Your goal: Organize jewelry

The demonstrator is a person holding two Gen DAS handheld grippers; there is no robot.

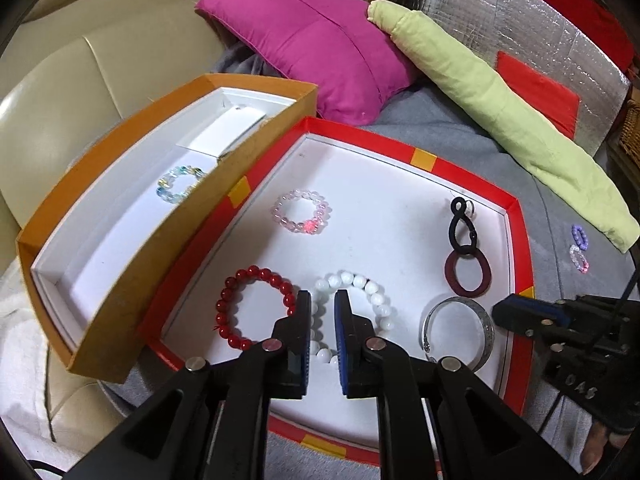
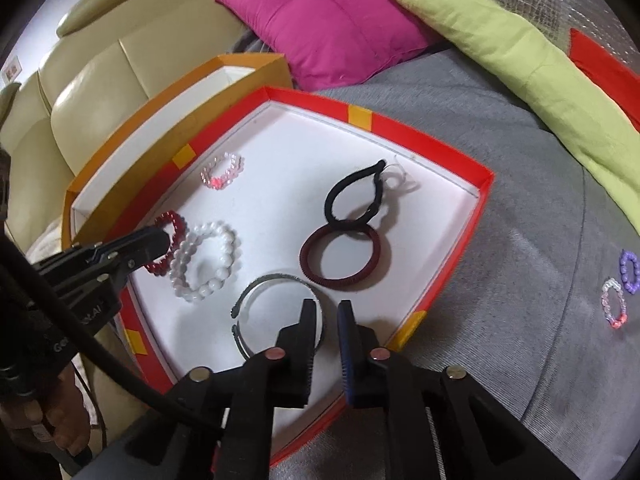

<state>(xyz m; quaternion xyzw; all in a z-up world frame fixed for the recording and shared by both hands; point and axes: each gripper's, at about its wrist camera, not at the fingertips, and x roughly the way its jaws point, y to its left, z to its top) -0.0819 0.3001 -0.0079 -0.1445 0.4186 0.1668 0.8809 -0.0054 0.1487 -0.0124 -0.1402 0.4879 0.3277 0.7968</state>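
Left wrist view: the left gripper (image 1: pixel 322 304), slightly parted and empty, hovers over the white round-bead bracelet (image 1: pixel 352 312), red round-bead bracelet (image 1: pixel 252 308) at 9 o'clock; the right gripper (image 2: pixel 325 312), likewise narrowly parted and empty, overlaps the silver metal open bangle (image 2: pixel 256 304).

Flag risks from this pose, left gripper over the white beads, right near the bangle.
1. The left gripper hangs over the white bead bracelet, which touches the red bead bracelet; closing could snag both.
2. The right gripper is at the open silver bangle; the thin metal could slip from its pads.
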